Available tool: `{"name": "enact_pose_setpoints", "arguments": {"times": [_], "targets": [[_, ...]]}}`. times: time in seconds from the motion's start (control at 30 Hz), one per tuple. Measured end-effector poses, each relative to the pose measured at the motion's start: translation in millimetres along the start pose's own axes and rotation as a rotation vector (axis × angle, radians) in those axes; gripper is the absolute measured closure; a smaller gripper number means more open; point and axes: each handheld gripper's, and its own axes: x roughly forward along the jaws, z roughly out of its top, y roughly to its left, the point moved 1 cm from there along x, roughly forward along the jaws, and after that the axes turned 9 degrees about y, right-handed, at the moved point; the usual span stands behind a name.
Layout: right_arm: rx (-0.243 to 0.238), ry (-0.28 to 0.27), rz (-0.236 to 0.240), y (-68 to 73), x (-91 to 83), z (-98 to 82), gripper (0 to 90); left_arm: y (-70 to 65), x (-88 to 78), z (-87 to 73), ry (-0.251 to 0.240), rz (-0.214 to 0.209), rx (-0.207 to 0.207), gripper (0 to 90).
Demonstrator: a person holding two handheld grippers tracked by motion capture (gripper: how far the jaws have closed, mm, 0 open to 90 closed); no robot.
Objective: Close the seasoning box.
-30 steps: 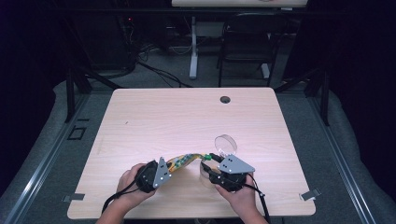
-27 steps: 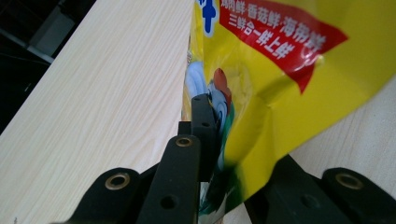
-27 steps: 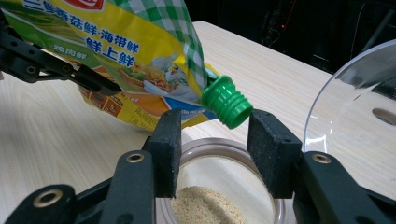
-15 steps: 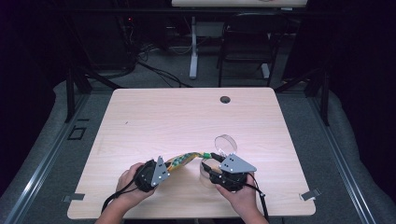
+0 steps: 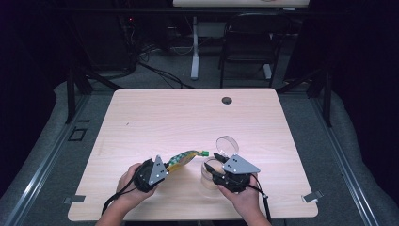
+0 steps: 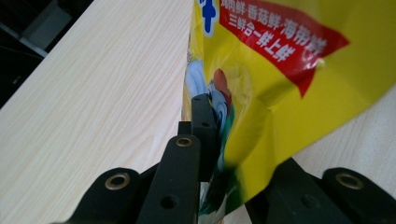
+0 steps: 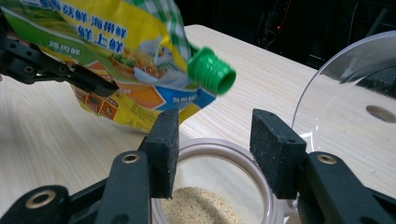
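Left gripper (image 5: 162, 169) is clamped on the yellow seasoning pouch (image 6: 280, 93), right gripper (image 7: 215, 154) has just been opening and straddles the jar (image 7: 219, 205) rim without gripping, so bring the green spout (image 7: 212, 70) over the mouth before you tip.

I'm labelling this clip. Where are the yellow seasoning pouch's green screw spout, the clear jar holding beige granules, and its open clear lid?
green screw spout (image 7: 212, 72), right gripper view, on its ribbed side.
clear jar (image 7: 219, 151), right gripper view, on its rim.
open clear lid (image 7: 345, 93), right gripper view, on its clear face.
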Motion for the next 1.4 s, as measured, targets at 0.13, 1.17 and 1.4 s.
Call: {"name": "enact_pose_setpoints", "arguments": {"times": [0.13, 1.17, 1.4], "targets": [[0.001, -0.002, 0.002, 0.1, -0.1, 0.0, 52.3, 5.0, 1.6, -4.2, -0.006, -0.004, -0.037, 87.1], [0.012, 0.002, 0.003, -1.3, -0.3, -1.1, 52.3, 38.3, 4.7, -38.1, -0.116, -0.138, -0.372, 80.6], [0.013, -0.001, 0.007, -1.8, -0.7, -1.4, 52.3, 42.2, -0.8, -45.9, -0.133, -0.160, -0.395, 78.9]]}}
